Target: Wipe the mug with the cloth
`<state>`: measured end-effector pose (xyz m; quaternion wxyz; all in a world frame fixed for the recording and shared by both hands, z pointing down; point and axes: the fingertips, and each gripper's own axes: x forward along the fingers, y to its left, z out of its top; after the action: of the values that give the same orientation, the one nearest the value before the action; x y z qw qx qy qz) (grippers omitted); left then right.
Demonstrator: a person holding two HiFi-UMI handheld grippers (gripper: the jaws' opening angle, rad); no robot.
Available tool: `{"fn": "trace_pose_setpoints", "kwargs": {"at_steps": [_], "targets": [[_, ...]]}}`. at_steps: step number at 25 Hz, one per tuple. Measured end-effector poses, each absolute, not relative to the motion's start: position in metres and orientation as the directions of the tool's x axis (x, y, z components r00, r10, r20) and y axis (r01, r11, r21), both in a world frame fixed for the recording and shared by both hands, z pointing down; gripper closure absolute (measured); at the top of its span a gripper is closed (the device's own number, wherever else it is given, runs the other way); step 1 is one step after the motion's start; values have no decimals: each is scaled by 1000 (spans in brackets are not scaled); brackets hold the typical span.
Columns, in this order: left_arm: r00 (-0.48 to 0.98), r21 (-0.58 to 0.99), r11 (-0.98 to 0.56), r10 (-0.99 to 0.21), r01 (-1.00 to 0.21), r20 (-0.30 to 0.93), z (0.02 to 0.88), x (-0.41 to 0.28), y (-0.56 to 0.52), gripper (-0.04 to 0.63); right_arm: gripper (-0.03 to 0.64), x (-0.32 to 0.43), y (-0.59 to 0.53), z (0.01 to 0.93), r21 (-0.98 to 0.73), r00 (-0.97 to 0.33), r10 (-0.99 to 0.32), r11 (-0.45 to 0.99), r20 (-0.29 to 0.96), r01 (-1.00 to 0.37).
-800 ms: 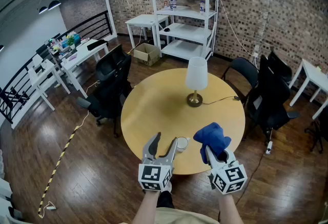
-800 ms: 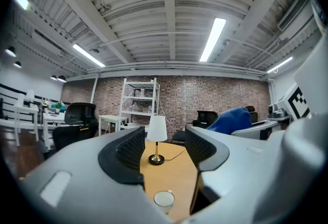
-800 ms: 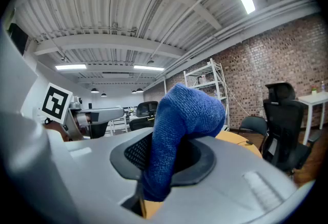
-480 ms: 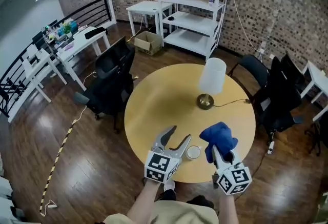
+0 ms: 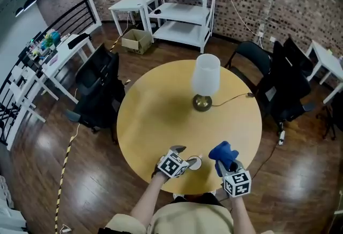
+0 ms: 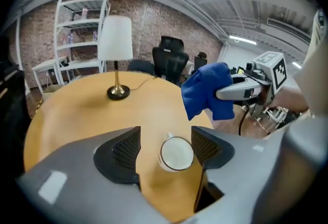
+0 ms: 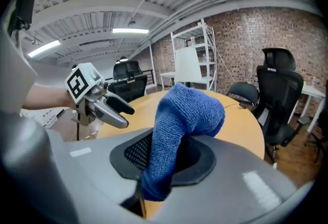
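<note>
A white mug point(image 6: 176, 154) stands near the front edge of the round yellow table point(image 5: 155, 115). My left gripper point(image 6: 166, 135) is open around it: the right pad sits close to the mug's side and the left pad stands clear. From the head view the mug point(image 5: 194, 163) shows just right of the left gripper point(image 5: 185, 157). My right gripper point(image 7: 164, 166) is shut on a blue cloth point(image 7: 184, 115), which stands bunched above the jaws. It hovers right of the mug, cloth point(image 5: 222, 152) held over the table edge, apart from the mug.
A white-shaded lamp point(image 5: 205, 80) stands mid-table, its cord point(image 5: 230, 100) running off to the right. Black office chairs point(image 5: 284, 85) ring the table. A white shelf unit point(image 5: 177, 2) stands at the far wall. The table's front edge lies under both grippers.
The left gripper has moved onto the mug, which stood beside its right finger before and now sits between the jaws. Both grippers sit lower in the head view. The cloth stays gripped.
</note>
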<state>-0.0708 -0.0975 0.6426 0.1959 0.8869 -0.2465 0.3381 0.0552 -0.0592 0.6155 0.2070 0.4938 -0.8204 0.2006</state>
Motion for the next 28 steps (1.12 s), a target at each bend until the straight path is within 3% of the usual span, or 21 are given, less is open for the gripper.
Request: {"fn": "trace_pose_setpoints", "kwargs": {"at_steps": [7,11,14,16,22,28], "targets": [[545,257,-862,-27,-437,838,726,-54,-87,293,532,44,-61,730,-168,-457,-485,527,746,-833],[472,257,-881,43,-398,880,746,-45,-84,331,532,16,-57,759,-217,-528,-337,646,779,-732],[418,217,-894,37,-393,908,762,-45,-90,411,532,-2,-55,771,-194,-561,-260,757,786,-624],[391,189,-900,23,-393,920,769,-46,-92,540,531,-11,-52,774,-182,-583,-202,827,787,-532],[361,113,-927,-26,-358,932,777,-39,-93,553,529,-22,-50,779,-109,-577,-70,957,814,-270],[356,133,-857,-62,-498,932,776,-44,-100,543,531,-23,-49,776,9,-525,-86,989,846,-148]]}}
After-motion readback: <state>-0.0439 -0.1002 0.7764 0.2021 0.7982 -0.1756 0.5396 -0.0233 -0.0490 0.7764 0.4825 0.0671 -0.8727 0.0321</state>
